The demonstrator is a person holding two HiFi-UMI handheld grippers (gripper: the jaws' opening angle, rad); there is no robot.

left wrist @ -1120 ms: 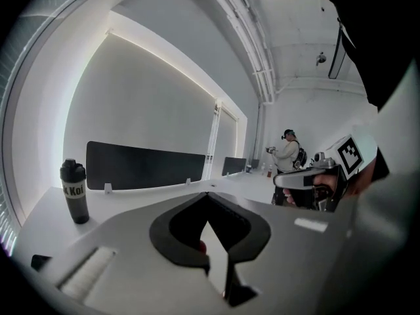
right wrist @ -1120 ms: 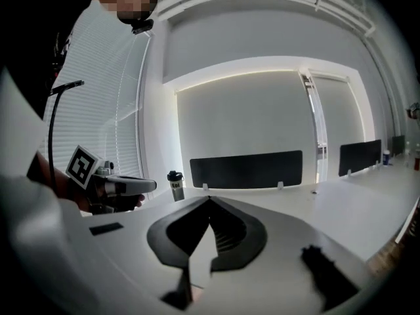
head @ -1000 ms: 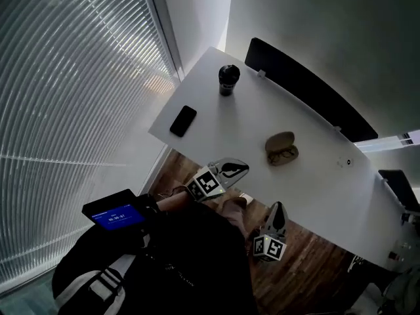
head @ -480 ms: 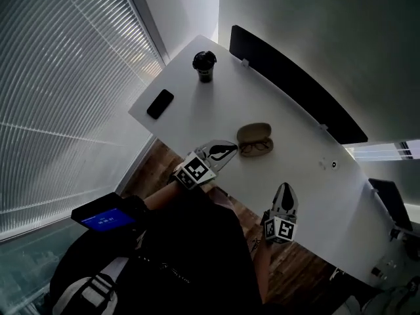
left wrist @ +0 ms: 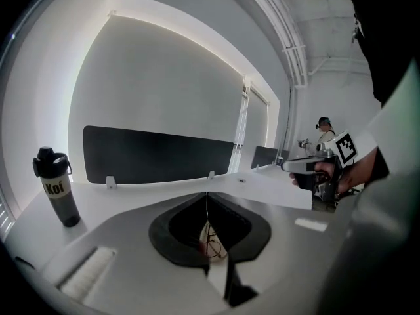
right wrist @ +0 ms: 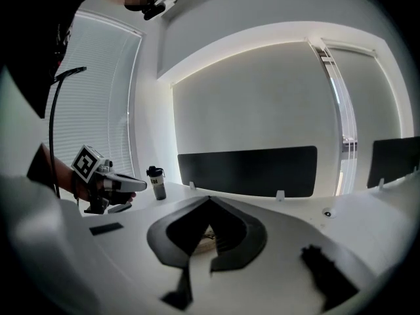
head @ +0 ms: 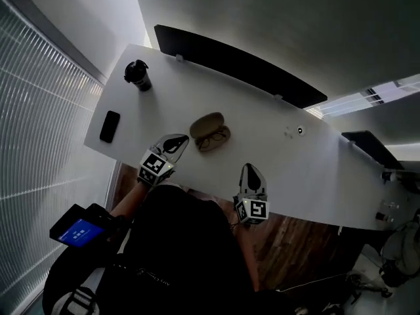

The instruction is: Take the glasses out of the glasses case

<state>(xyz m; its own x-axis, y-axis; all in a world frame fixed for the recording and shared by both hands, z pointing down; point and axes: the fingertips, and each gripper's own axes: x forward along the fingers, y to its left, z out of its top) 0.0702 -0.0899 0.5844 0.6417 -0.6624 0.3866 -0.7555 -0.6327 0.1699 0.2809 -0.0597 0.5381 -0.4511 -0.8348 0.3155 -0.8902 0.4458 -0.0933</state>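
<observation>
A long white table (head: 282, 146) runs from the upper left of the head view to its right edge. A dark panel (head: 236, 64) stands along its upper edge.

The left gripper (head: 178, 140) sits over the table's lower edge, left of centre, and points up and right toward the case. Its jaws are pressed together with nothing between them. The right gripper (head: 249, 169) is lower, near centre frame, also over the table's lower edge. Its jaws are closed tight and empty.

The tan case (head: 207, 123) lies on the table just above and right of the left gripper's tips, apart from both grippers. The glasses (head: 214, 140) rest against its lower side.

A dark bottle (head: 138, 75) stands upright at upper left. A black phone (head: 109, 126) lies flat below it, near the table's left end.
</observation>
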